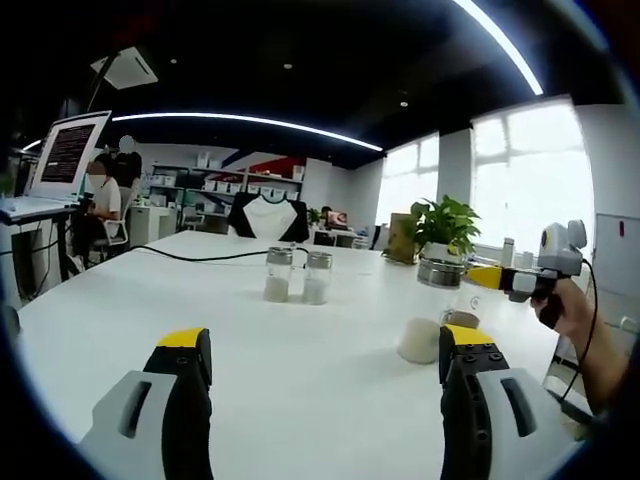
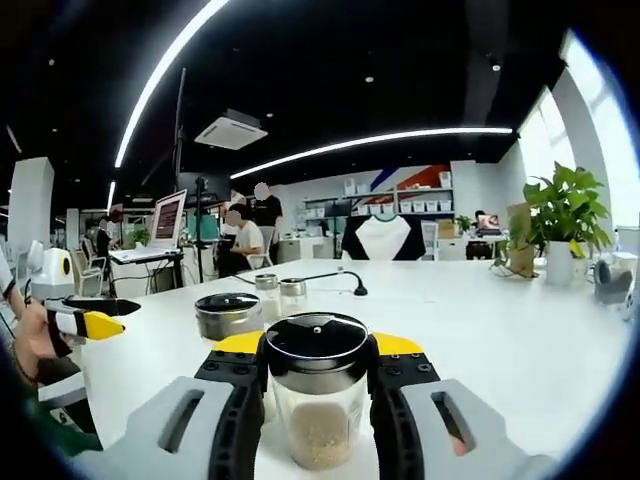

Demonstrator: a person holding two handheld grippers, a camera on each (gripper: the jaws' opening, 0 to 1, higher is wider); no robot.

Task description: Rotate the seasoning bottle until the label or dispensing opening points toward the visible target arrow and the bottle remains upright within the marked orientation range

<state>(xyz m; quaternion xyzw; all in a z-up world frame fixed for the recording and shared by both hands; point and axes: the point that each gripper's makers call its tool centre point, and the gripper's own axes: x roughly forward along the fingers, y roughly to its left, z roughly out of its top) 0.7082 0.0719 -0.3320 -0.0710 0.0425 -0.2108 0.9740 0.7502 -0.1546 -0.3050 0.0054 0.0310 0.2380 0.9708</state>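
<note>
Mid-grasp step: right claw (image 2: pixel 318 365) pinching the seasoning bottle (image 2: pixel 318 400) at its neck, jaws pressed against both sides just under the black lid, bottle upright with pale granules in the lower part. Seen from the left gripper view, same bottle (image 1: pixel 440 310) held by the right claw (image 1: pixel 487 277) out to the right, base at or barely above the white surface (image 1: pixel 300 380); cannot tell if touching. Left claw (image 1: pixel 325 370) spread wide, holding nothing, hovering low over the surface and well apart from the bottle. Two more shakers (image 1: pixel 296 275) standing side by side further back, near a black cable (image 1: pixel 190 257); a round metal tin (image 2: pixel 227 315) with a dark lid just beyond the held bottle. Potted plant (image 1: pixel 445 228) at the far edge. No target arrow or orientation mark legible in either view, and lid opening direction too small to read. Next move probably: twist about the vertical axis with the wrist, keep the bottle plumb, keep grip firm on the smooth glass to avoid slip, then set down flat and release. Risk: tilt during twist, granules shifting.
</note>
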